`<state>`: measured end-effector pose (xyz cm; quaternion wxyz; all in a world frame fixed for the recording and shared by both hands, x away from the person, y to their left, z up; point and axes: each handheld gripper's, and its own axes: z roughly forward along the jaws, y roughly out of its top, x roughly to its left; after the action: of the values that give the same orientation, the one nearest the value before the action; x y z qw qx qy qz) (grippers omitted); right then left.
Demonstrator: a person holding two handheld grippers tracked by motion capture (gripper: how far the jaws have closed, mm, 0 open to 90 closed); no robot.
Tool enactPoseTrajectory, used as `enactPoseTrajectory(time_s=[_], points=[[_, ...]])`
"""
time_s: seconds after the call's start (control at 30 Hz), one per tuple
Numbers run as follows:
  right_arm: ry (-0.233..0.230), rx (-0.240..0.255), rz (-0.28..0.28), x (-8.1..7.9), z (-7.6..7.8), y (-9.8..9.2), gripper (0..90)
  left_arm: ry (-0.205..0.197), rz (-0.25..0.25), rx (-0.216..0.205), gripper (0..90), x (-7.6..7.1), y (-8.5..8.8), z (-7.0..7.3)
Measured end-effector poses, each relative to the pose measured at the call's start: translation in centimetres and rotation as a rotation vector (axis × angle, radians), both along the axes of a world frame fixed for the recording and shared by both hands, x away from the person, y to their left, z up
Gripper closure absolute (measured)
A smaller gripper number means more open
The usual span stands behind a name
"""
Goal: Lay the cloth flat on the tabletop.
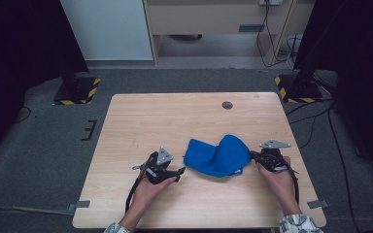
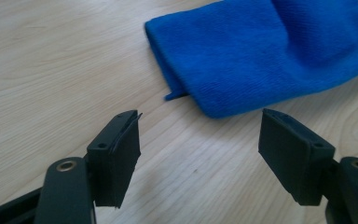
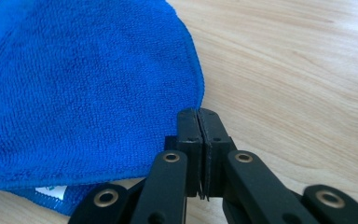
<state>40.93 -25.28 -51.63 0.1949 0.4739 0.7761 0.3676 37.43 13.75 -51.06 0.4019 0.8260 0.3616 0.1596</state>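
Blue cloth on pale wood

A bright, plain blue cloth (image 1: 217, 155) is seen on a light wood-grain table (image 1: 175, 116), with a white tag (image 3: 51, 190) tucked at its hem. Black jaws are shown on both grippers, each topped by a grey plate; patterned sleeves (image 1: 298, 224) and yellow-black striped bases (image 1: 77, 90) are noted.

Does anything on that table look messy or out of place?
Only the blue cloth: it lies rumpled and half folded on the wooden table, one side humped up rather than flat, with a small white label poking out underneath. Nothing looks spilled or broken.
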Motion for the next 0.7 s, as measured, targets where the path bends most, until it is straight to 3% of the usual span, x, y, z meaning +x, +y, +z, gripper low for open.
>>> enactPoseTrajectory(time_s=[0.03,0.27,0.33,0.4,0.5,0.7], points=[[-0.003,-0.004,0.005,0.0,-0.1,0.1,88.6,0.027,-0.04,-0.019,23.8,0.4,-0.5,-0.3],[-0.002,-0.006,0.019,-0.2,-0.1,0.3,88.6,0.045,-0.029,-0.042,20.9,1.9,-1.9,-1.1],[-0.001,-0.003,0.021,-0.2,-0.1,0.4,88.6,0.052,-0.031,-0.043,21.1,2.0,-2.1,-1.2],[-0.007,0.003,0.025,-0.4,0.0,0.4,88.6,0.069,-0.048,-0.006,22.0,2.2,-2.6,-1.7],[-0.013,0.01,0.027,-0.5,0.1,0.5,88.6,0.08,-0.068,0.002,27.3,2.2,-2.7,-1.8],[-0.029,0.019,0.031,-0.8,0.3,0.6,88.6,0.07,-0.107,0.036,60.3,2.0,-3.2,-1.9]])
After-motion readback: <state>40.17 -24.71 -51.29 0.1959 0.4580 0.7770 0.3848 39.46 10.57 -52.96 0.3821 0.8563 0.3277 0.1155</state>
